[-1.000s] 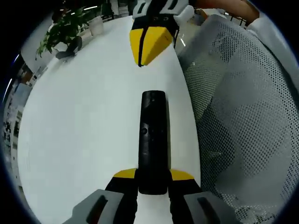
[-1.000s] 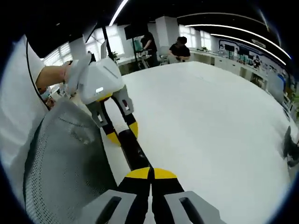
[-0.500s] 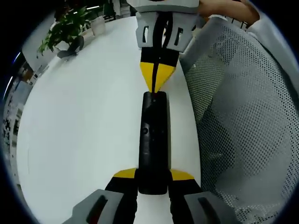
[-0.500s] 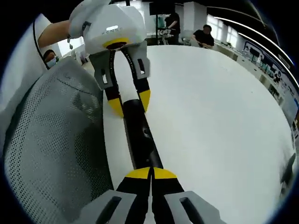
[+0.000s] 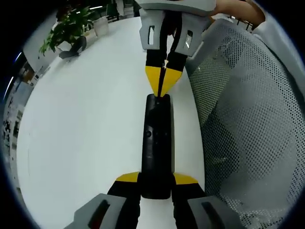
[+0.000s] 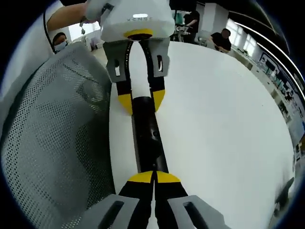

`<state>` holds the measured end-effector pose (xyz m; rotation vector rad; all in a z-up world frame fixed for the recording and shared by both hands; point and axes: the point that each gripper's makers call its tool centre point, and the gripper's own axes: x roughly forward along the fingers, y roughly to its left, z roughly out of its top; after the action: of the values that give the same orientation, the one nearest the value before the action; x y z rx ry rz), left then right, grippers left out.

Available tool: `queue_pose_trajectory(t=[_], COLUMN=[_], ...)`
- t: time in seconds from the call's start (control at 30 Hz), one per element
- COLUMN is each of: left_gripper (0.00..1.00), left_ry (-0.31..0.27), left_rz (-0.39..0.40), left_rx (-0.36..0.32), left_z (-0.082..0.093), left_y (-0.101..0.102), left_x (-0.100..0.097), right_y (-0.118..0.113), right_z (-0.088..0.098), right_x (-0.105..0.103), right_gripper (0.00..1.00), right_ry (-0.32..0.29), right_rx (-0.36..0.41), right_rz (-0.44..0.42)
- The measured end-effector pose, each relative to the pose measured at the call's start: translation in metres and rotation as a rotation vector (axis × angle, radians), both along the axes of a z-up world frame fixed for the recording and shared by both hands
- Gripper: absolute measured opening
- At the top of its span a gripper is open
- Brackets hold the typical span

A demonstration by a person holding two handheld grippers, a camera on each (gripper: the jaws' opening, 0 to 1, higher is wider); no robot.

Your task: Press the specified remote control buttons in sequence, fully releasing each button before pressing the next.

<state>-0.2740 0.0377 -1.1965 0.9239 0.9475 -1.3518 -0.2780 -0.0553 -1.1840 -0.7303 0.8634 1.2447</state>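
In the left gripper view, the black remote (image 5: 156, 143) lay on the white counter (image 5: 86, 124), running from the bottom centre up to the middle of the frame. The left tongs (image 5: 156, 183) pinched its near end, one yellow tip on each side. From the top centre the right tongs (image 5: 162, 88) came down with their yellow tips pressed together, and the point touched the far end of the remote. A grey mesh chair (image 5: 248, 124) took the right side of the frame, close to the counter edge. A green plant (image 5: 64, 31) stood in the upper left.

In the right gripper view, the remote (image 6: 147, 138) ran up the middle of the frame. The right tongs (image 6: 153, 179) rose from the bottom centre, shut tight, with the tips on the near end of the remote. The left tongs (image 6: 141, 102) gripped the far end from the top of the frame. The chair (image 6: 52, 143) was on the left, and the counter (image 6: 219, 133) spread to the right. A person (image 6: 221, 40) sat far in the upper right
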Motion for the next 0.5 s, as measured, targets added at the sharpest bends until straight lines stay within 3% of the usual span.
queue_pose_trajectory(t=[0.2,0.37,0.5], left_gripper=[0.23,0.23,0.23], left_ry=[-0.008,-0.006,-0.005], left_rz=[-0.020,-0.036,-0.026], left_rx=[0.017,0.018,0.006], left_z=[-0.0002,-0.0001,0.0000], left_y=[0.0000,-0.0001,-0.0003], left_x=[-0.0007,-0.0006,-0.0005], right_y=[0.0025,0.0030,0.0026], right_z=[-0.0013,-0.0022,-0.0005], right_x=[0.0024,0.0018,0.0028], right_gripper=[0.00,0.00,0.00], right_ry=[0.024,0.004,0.051], right_rx=[-0.048,-0.099,-0.006], right_rz=[-0.031,0.008,-0.078])
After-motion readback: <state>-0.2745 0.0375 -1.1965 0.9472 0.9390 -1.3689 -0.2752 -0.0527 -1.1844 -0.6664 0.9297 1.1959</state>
